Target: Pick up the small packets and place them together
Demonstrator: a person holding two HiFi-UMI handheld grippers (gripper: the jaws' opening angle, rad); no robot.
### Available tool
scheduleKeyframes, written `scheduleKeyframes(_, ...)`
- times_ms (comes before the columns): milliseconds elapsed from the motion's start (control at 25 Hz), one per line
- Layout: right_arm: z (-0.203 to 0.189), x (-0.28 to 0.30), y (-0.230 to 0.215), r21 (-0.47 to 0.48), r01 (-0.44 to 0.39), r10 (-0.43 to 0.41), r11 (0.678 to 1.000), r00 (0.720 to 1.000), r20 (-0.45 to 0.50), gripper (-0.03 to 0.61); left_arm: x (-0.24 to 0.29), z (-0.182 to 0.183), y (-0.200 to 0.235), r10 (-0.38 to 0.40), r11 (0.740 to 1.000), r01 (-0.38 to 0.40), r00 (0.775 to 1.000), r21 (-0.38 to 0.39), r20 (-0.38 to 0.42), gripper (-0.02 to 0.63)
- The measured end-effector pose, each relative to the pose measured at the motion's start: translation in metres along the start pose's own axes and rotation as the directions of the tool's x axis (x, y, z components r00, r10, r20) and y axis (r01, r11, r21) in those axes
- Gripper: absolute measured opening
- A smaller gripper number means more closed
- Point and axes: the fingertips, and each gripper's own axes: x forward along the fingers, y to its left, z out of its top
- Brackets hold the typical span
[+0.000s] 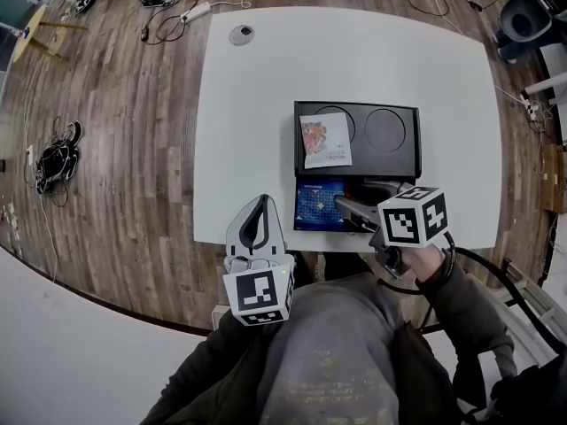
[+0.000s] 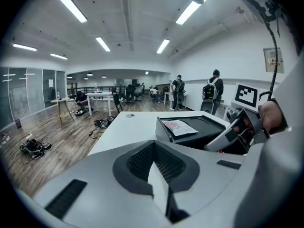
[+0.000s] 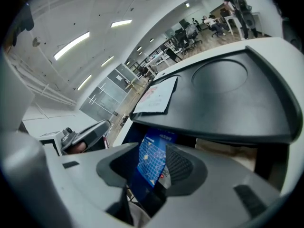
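My right claw (image 1: 342, 205) pinches the blue packet (image 1: 316, 206) at the table's (image 1: 257, 104) near edge. I think I should squeeze firmly, lift it over the black tray's (image 1: 390, 162) rim and lay it by the white packet (image 1: 325, 140), at 12 o'clock. The blue packet is flat, with a pale grid. My left claw (image 1: 257, 224), at 8 o'clock, is pressed together on nothing.

Blue packet (image 1: 315, 206) with pale grid, white packet (image 1: 325, 140) with reddish print, black tray (image 1: 400, 162).
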Motion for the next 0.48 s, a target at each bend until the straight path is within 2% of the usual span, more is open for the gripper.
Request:
scheduleKeyframes(280,-0.008,0.012,-0.006,0.039,0.012,-0.008,0.999,0.996,-0.093,0.173,0.004,-0.003,0.003,0.0,1.0,0.0,1.0,-0.009,-0.007,-0.002)
scheduleKeyframes(480,-0.01,0.01,-0.014,0.071,0.045,-0.038,0.996,0.994,-0.102,0.173,0.004,-0.003,0.011,0.011,1.0,-0.011,1.0,-0.029,-0.006,-0.002)
